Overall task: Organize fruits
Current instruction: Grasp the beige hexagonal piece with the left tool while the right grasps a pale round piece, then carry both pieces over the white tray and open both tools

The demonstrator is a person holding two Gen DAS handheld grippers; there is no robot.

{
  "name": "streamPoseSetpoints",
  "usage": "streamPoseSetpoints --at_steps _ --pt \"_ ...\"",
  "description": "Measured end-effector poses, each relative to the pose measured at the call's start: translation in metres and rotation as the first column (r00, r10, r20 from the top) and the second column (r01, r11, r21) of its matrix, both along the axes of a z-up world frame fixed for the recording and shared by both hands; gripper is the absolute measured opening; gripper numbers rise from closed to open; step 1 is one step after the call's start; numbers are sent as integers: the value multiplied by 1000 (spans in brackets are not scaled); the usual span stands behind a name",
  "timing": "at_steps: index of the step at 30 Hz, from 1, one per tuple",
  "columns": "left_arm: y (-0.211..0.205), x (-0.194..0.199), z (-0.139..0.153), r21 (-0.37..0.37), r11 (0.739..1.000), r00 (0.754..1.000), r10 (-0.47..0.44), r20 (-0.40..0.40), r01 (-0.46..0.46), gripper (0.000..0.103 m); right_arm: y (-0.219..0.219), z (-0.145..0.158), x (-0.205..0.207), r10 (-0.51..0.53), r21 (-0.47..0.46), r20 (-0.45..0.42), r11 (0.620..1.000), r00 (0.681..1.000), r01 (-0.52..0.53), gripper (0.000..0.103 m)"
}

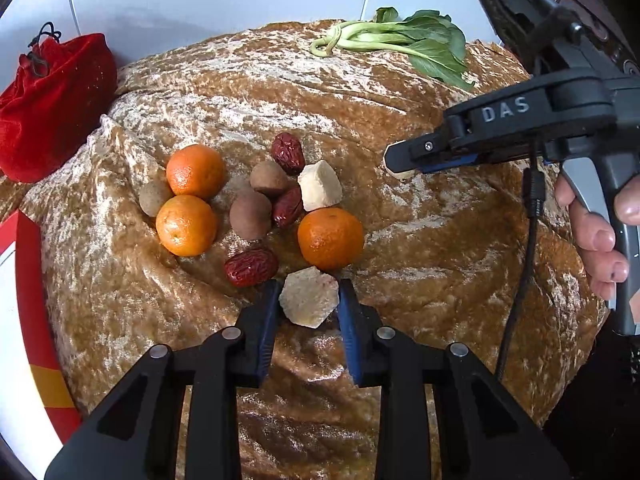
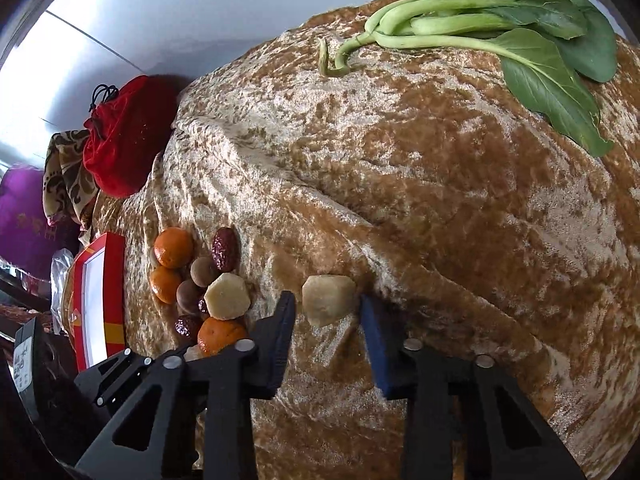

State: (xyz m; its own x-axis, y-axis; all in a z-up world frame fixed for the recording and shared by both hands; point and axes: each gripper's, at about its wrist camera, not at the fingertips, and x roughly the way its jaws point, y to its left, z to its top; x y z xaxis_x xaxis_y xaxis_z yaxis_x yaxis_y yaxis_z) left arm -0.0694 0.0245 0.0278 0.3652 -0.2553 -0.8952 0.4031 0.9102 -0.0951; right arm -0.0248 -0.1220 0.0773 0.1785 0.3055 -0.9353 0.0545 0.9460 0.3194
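Heaped at the middle of the velvet-draped desk (image 1: 400,216) for sorting: mandarins (image 1: 330,238), red dates (image 1: 251,266), longans (image 1: 250,215); narrowed left fingers (image 1: 309,300) pinching a pale chunk (image 1: 308,303) at the heap's 6 o'clock, narrowed right fingers (image 2: 328,306) bracketing, seemingly gripping, another chunk (image 2: 329,300) at its 3 o'clock.

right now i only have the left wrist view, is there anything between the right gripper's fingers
observer: yes, a pale chunk sits between the fingers of the right gripper, and the pads look to be on its sides.
operator: what's past the red pouch, my view cuts off there
observer: a patterned cloth lies right against it, with a purple cushion beyond that.
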Motion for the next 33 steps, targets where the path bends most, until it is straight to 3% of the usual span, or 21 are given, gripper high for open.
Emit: streamPoseSetpoints --at_steps 11,18,26,33 --pt "8 -22 27 75 995 989 49 140 -60 26 10 8 -1 22 -32 56 999 998 -20 26" --pt "21 -37 56 133 981 955 101 279 -143 26 24 28 -8 58 21 117 998 992 -60 26" --pt "32 -39 71 151 968 928 138 345 -200 26 45 36 -13 98 47 152 993 984 -106 26" --pt "53 -49 82 174 942 899 204 387 -288 26 70 41 -17 147 138 163 976 976 -170 26"
